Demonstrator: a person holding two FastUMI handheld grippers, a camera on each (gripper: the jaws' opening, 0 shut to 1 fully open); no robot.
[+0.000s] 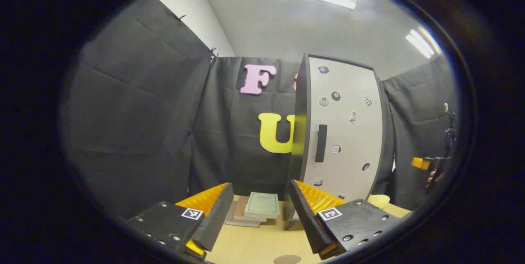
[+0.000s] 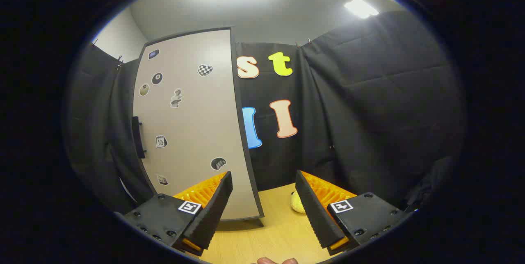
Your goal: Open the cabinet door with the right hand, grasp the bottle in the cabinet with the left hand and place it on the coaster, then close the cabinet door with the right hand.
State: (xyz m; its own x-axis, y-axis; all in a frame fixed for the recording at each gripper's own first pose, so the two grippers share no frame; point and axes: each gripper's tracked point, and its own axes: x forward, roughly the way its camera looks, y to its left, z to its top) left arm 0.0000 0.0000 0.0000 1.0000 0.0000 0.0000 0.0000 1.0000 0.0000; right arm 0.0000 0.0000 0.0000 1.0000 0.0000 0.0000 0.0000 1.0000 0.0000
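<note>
Both the left gripper [image 1: 258, 210] and right gripper [image 2: 262, 206] hung with jaws wide, gripping nothing, above the bare wooden table [image 2: 279, 231]. Beyond stood the cabinet [image 1: 344, 133], its door apparently closed, the handle [image 1: 320, 143] near its left edge; the coaster [image 1: 287, 259] lay at the table's near edge.

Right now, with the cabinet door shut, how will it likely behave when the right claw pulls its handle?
The cabinet door looks like a flat rigid panel, so it should probably swing stiffly, not flex. Its handle is a slim vertical bar, which may slip between the pads. The cabinet is tall and narrow on the table, so a hard pull might shift or tip it.
</note>
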